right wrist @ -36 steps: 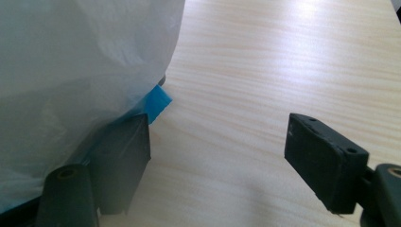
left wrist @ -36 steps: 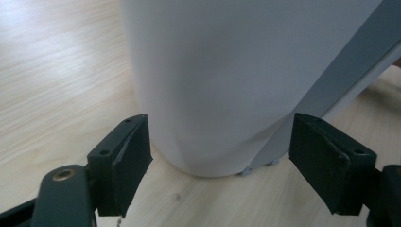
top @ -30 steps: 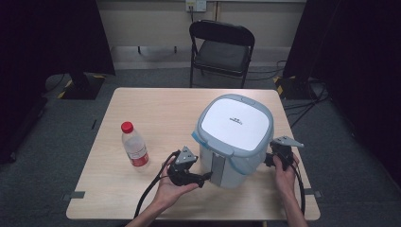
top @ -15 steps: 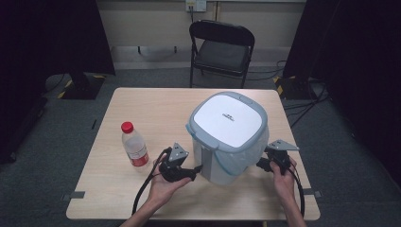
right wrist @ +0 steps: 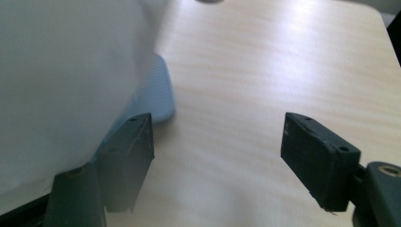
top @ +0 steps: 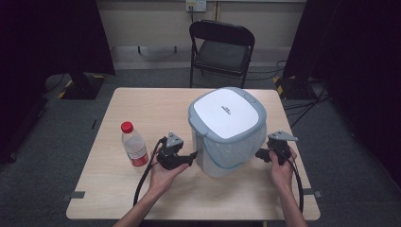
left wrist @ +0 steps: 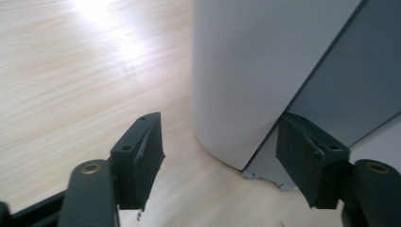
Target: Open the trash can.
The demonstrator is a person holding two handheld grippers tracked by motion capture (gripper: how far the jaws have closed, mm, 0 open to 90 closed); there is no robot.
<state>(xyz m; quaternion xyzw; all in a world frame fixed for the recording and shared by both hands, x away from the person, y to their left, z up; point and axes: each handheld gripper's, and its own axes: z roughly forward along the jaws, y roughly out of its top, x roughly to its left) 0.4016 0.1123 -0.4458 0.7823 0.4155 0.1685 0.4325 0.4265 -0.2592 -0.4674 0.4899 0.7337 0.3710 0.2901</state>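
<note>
Wooden table (top: 142, 109): high view adds bottle (top: 134, 150) beside bin (top: 227, 130).

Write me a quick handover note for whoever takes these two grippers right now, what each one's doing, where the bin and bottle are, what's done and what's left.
Left gripper: jaws open, have just been closing a little, nothing between them, just off the near-left side of the bin.
Right gripper: jaws open, just opened further, nothing held, beside the bin's right side.
Bin: upright on the table, lid closed, right of centre.
Bottle: upright, red cap on, left of the left gripper, untouched.
Done: bin stands free of both grippers.
Left: probably the bottle; nothing grips it yet.
</note>
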